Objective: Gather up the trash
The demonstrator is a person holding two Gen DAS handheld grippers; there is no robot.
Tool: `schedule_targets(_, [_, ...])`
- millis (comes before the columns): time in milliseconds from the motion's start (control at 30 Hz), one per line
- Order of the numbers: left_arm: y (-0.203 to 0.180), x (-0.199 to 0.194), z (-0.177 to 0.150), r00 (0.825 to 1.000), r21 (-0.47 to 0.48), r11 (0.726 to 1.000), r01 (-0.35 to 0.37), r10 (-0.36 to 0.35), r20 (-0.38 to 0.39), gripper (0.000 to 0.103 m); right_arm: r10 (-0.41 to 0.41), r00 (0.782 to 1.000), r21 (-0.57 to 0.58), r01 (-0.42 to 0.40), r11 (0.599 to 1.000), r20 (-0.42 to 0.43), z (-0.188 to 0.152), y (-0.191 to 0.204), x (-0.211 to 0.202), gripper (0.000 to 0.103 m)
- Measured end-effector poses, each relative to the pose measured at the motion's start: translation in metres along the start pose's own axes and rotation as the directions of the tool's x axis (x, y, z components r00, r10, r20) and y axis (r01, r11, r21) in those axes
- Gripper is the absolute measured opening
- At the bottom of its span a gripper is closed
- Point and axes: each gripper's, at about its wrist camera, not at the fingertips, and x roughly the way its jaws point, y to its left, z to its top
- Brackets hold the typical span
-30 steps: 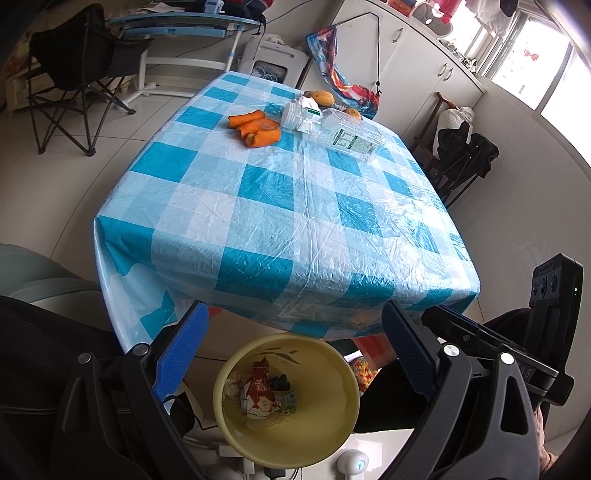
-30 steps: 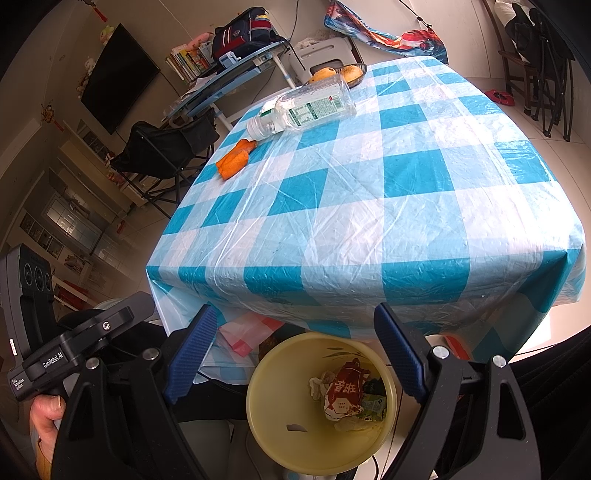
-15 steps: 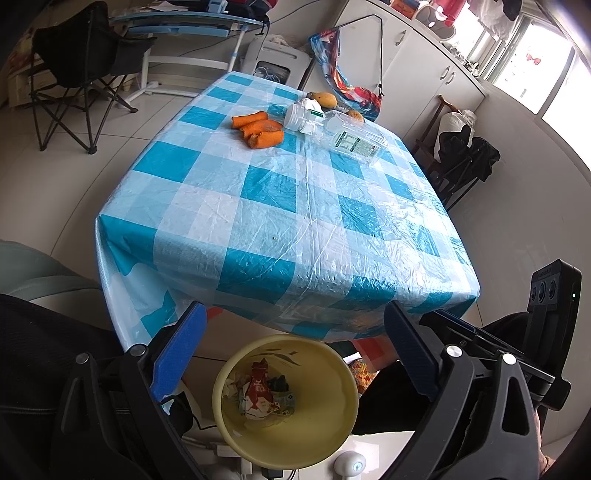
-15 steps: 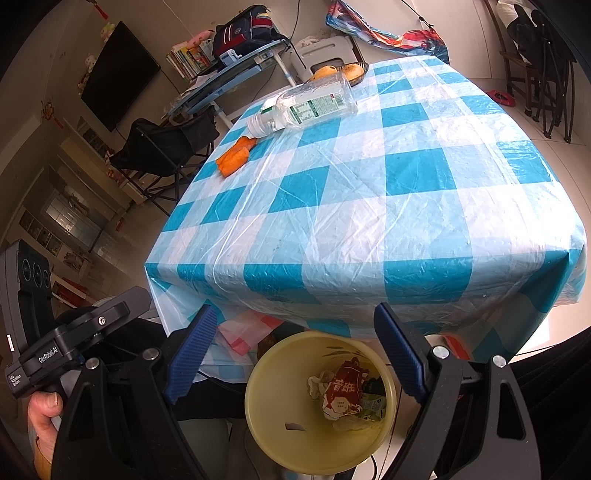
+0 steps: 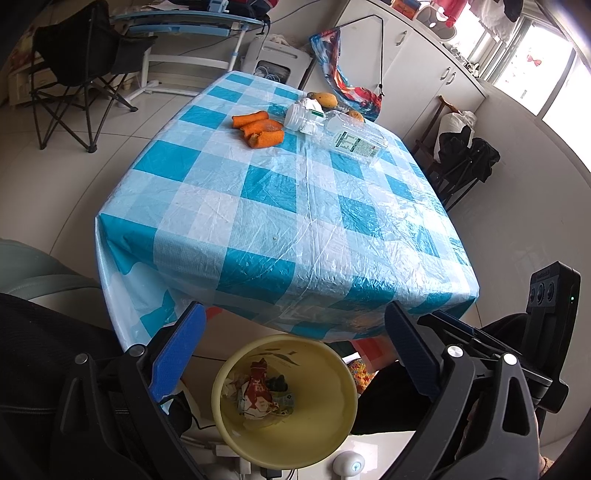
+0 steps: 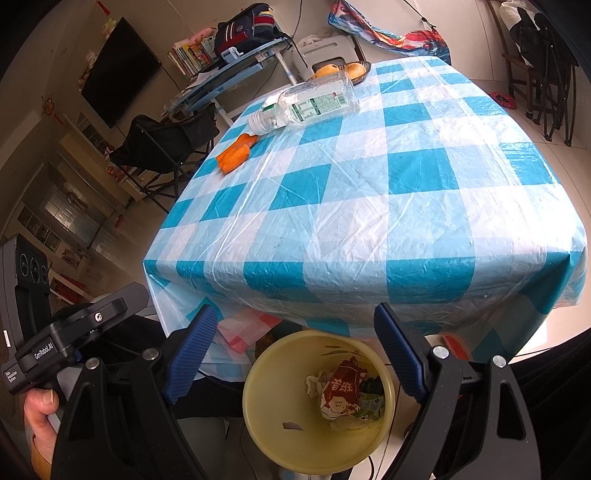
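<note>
A yellow bin (image 5: 332, 424) (image 6: 266, 428) stands on the floor just below the table's near edge, with a red crumpled wrapper (image 5: 258, 384) (image 6: 340, 391) and other scraps inside. Above it my left gripper (image 5: 295, 343) is open with nothing between its blue pads. My right gripper (image 6: 295, 343) hangs open and empty over the same bin. On the far part of the blue checked tablecloth (image 5: 280, 206) (image 6: 369, 192) lie a clear plastic bottle (image 5: 354, 138) (image 6: 314, 101) on its side and orange carrot pieces (image 5: 258, 127) (image 6: 234, 153).
A bowl of yellow fruit (image 5: 325, 99) (image 6: 340, 69) sits at the table's far edge. A folding chair (image 5: 74, 74), a desk (image 5: 184, 22) and a dark chair with clothes (image 5: 465, 158) stand around the table. Pink plastic (image 6: 243, 328) lies under the table.
</note>
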Motion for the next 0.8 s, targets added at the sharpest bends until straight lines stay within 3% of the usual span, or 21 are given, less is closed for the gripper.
schedule_targets(800, [0.0003,0.0006,0.0003,1.0,-0.002,1.0,0.001,-0.001,-0.002,0.094,-0.001,1.0,-0.002,0.001,1.0,0.0,-0.0002,0.0019,0.0005,0.084])
